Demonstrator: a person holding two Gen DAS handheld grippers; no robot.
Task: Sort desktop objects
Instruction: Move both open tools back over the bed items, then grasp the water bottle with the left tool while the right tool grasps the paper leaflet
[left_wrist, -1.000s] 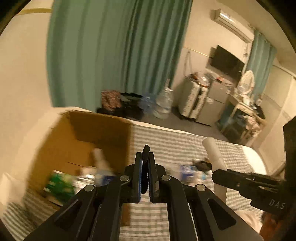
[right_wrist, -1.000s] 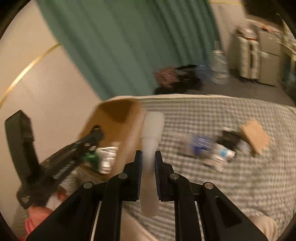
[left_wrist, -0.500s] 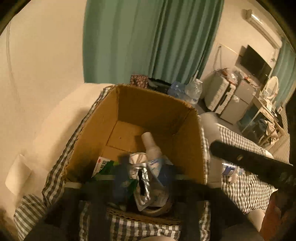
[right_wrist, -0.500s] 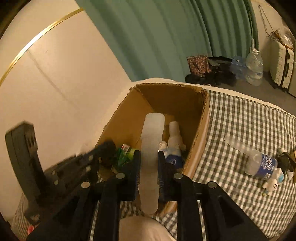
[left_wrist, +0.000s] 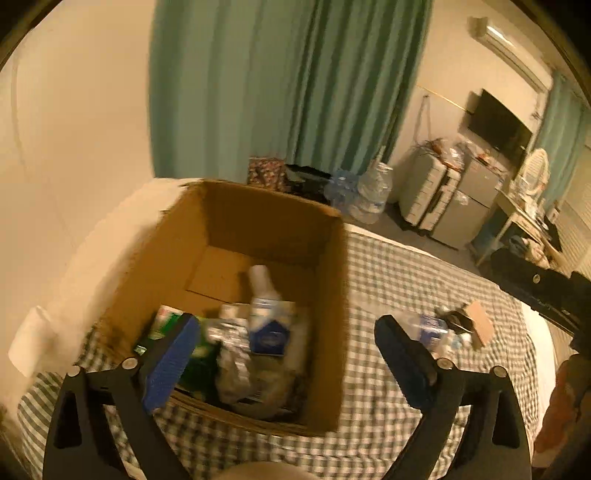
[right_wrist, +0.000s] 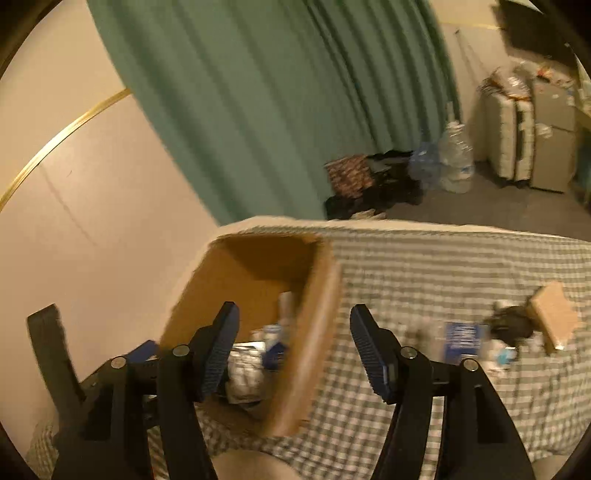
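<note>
The cardboard box (left_wrist: 236, 236) stands open on the checked cloth (left_wrist: 399, 280), near the left edge of the bed and close to the wall. Inside it lie a white bottle with a blue label (left_wrist: 264, 314), some silver foil packets (left_wrist: 231, 354) and a green packet (left_wrist: 166, 325); they fill the near half, and the far half of the floor is bare cardboard.

The left gripper (left_wrist: 288, 354) hangs over the near rim of the box. Its jaws are opening, already very wide, with nothing held between the blue pads. The right gripper (right_wrist: 293, 347) is above the right wall of the box, jaws also opening and empty; the box wall shows in the gap but is not touched.

To the right on the cloth, well apart from the box, lie a clear bottle with a blue label (right_wrist: 461, 339), a dark object (right_wrist: 513, 325) and a small cardboard piece (right_wrist: 554, 317). Between them and the box the cloth is free.
</note>
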